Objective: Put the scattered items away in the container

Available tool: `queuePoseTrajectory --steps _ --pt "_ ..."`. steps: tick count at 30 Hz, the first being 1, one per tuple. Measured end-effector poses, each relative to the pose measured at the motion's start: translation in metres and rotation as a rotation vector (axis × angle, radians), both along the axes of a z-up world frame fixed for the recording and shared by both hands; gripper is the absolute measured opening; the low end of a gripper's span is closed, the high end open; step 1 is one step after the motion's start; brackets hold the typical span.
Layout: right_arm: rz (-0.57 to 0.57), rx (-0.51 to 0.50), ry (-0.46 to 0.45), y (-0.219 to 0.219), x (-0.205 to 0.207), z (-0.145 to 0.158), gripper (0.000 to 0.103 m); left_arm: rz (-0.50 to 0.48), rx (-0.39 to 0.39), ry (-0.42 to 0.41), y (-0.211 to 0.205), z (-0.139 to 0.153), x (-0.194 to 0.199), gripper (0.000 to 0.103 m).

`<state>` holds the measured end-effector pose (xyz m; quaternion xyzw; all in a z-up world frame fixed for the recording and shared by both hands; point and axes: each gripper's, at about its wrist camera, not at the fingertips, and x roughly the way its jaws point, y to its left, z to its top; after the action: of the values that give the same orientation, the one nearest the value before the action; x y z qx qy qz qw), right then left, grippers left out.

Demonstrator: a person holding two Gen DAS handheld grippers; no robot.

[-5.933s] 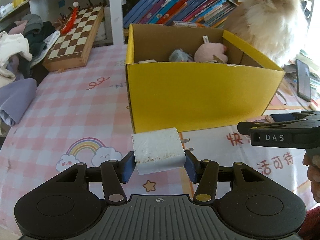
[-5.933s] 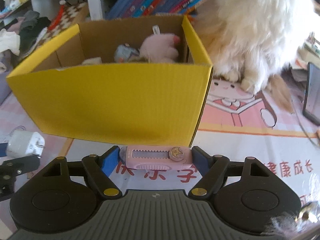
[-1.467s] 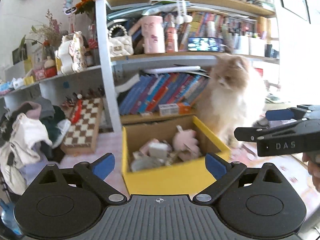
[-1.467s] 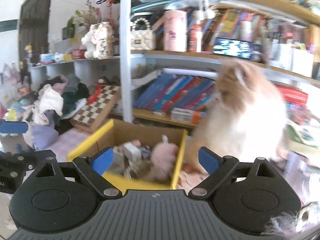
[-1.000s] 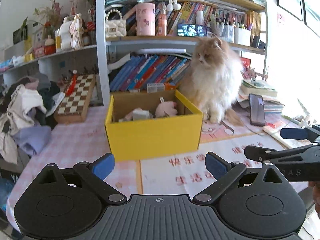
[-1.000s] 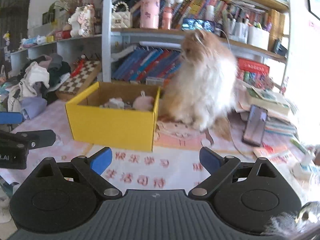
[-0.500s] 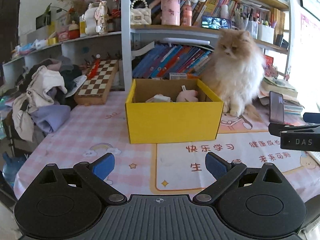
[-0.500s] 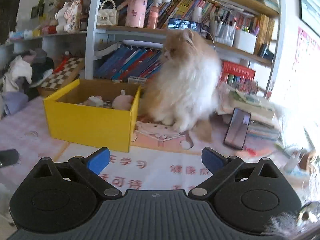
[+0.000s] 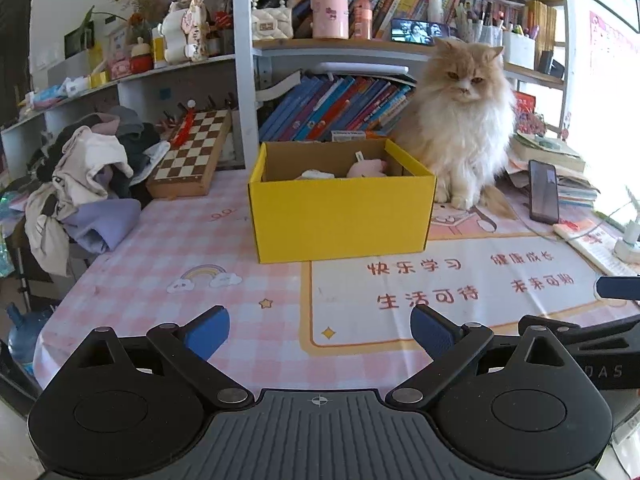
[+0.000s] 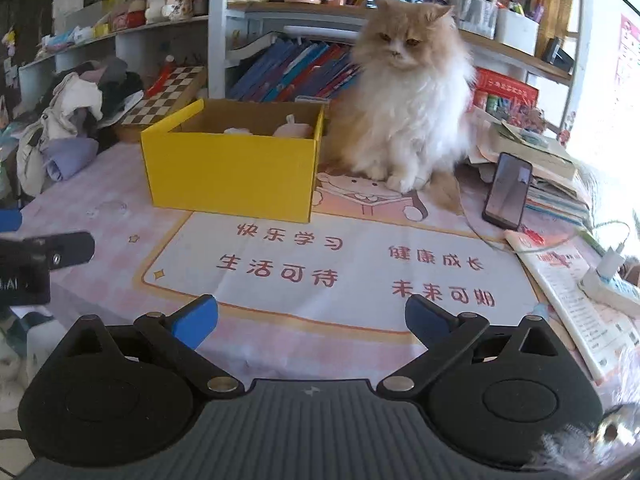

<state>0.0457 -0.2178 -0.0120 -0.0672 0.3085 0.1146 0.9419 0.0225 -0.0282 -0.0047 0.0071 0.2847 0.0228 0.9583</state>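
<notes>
The yellow cardboard box [image 9: 340, 216] stands on the table mid-view, also in the right wrist view [image 10: 232, 172]. Inside it I see a pink plush toy [image 9: 366, 168] and a pale item [image 9: 316, 175]; the rest of its contents are hidden by the walls. My left gripper [image 9: 320, 330] is open and empty, held back near the table's front edge. My right gripper [image 10: 310, 318] is open and empty, also back from the box. Each gripper shows at the edge of the other's view.
A fluffy orange-and-white cat [image 9: 460, 128] sits right behind the box. A phone [image 9: 543, 192], books and a power strip [image 10: 608, 284] lie at the right. A chessboard [image 9: 192, 152] and a clothes pile [image 9: 84, 184] are at the left. Shelves stand behind.
Both grippers, earlier shut on a white charger and a pink item, are open and empty now. They rose over the box, then pulled back and down toward the table's front.
</notes>
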Motion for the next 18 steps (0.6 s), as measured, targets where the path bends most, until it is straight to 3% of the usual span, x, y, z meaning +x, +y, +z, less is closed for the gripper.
queuePoseTrajectory --steps 7,18 --pt "-0.031 0.016 0.052 0.002 -0.004 -0.007 0.103 -0.033 0.003 0.032 0.001 -0.004 -0.002 0.103" --pt "-0.021 0.005 0.059 0.010 -0.004 -0.006 0.103 -0.039 -0.007 0.061 0.005 -0.007 -0.001 0.103"
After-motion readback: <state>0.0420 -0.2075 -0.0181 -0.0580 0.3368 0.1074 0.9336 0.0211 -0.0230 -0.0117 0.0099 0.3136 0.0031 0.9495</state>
